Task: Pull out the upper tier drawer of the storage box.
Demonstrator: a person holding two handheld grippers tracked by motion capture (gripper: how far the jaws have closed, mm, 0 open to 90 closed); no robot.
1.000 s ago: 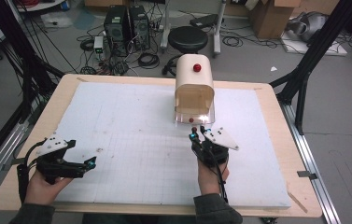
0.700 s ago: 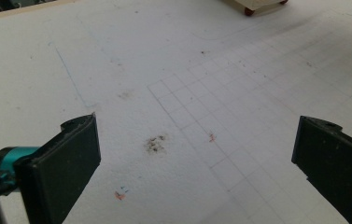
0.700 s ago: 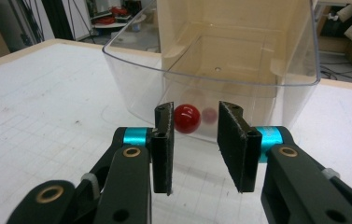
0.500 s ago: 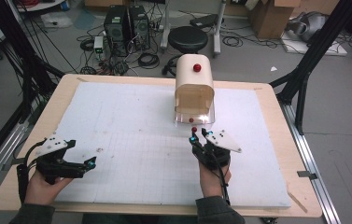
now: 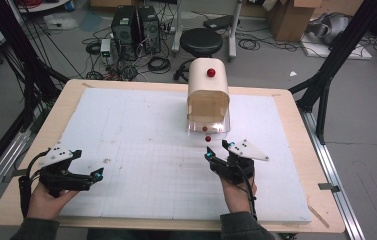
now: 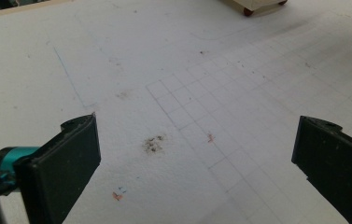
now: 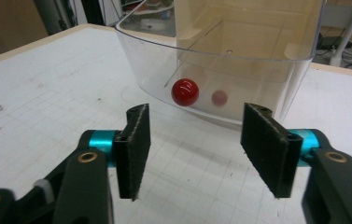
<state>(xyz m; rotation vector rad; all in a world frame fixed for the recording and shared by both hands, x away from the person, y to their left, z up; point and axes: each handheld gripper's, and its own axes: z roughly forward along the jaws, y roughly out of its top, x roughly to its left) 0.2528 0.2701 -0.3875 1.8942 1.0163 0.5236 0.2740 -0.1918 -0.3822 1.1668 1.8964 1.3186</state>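
Table [image 5: 296, 165] w/ white gridded foam sheet [image 5: 141, 135] is taking up most of the high view; wooden rim is showing around the sheet. Person's forearms are coming in from the bottom edge, both hands sitting near the near edge of the sheet, well apart from each other. Left hand [image 5: 46, 200] is holding the left gripper [image 5: 88, 175] low at the near-left corner, pointing roughly rightward across the sheet; jaws are standing wide apart w/ nothing between them, bare foam w/ a dark smudge [image 6: 154, 143] lying in the gap in the left gripper view. Right hand [image 5: 236, 192] is holding the right gripper [image 5: 216, 152] near centre-right, pointing away from the person toward the dispenser; jaws are apart, gripping nothing. Cream dispenser [image 5: 207, 92] is standing upright at the far-centre of the sheet, rounded top w/ a red knob [image 5: 210, 73], clear curved tray [image 5: 209, 125] sticking out at its base toward the person. Red ball [image 7: 185, 91] is sitting inside the clear tray, seen through the tray wall just ahead of the right gripper's left jaw; a fainter reddish blob [image 7: 219, 97] beside it is blurred, can't tell if 2nd ball or reflection. In the high view another small red ball [image 5: 207, 138] is lying on the foam just outside the tray, betw. tray and right gripper. Dispenser is cut off at the top of the right gripper view.
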